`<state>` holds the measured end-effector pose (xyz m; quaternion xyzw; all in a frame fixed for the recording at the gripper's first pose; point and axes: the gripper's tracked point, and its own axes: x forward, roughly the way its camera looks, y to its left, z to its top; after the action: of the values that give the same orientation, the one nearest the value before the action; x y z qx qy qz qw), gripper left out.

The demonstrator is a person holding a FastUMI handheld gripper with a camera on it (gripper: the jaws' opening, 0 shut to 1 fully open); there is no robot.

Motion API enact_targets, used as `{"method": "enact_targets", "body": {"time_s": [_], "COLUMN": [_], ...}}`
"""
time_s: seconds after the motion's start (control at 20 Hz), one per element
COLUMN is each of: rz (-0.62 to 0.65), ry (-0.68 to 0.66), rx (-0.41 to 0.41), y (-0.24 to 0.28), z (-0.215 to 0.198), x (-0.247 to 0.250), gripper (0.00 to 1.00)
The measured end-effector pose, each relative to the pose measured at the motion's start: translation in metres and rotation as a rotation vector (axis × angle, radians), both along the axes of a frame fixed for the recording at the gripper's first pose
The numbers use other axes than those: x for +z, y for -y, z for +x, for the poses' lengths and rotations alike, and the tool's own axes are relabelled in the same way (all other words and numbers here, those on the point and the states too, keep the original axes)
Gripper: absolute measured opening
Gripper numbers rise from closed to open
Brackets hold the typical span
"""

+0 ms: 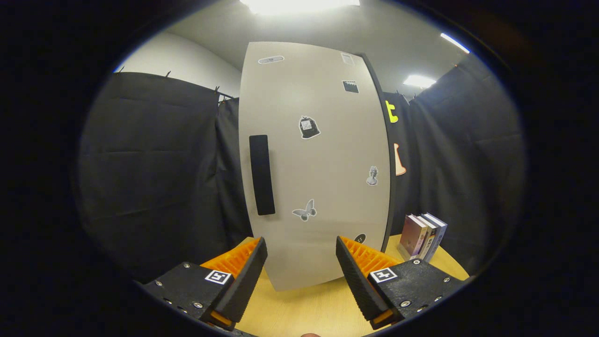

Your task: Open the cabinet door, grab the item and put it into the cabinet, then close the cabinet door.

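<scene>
A tall pale cabinet (313,154) stands on the wooden table straight ahead of my fingers. Its door is closed flat against the front and carries several small stickers. A black vertical handle (261,174) sits near the door's left edge, above and just beyond my left finger (243,269). My gripper (302,252) is open, with nothing between the fingers but the door's lower part ahead. Several upright books (423,236) stand on the table to the right of the cabinet, beyond my right finger (358,269).
The wooden table (309,309) runs under the fingers up to the cabinet's base. Black cloth walls (159,168) close in on the left, behind and on the right. Ceiling lights glare overhead.
</scene>
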<state>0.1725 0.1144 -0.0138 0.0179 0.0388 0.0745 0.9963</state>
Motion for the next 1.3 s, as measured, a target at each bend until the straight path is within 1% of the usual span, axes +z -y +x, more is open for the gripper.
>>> {"method": "enact_targets", "body": {"time_s": [0.3,0.6,0.8,1.3], "rz": [0.028,-0.001,0.003,0.005], "ry": [-0.009,-0.031,-0.021,-0.022], "rx": [0.009,0.022,0.026,0.009], "y": [-0.001,-0.004,-0.004,-0.001], "z": [0.002,0.008,0.009,0.007], "x": [-0.003,-0.011,-0.01,-0.004], "gripper": [0.92,0.92,0.92,0.92]}}
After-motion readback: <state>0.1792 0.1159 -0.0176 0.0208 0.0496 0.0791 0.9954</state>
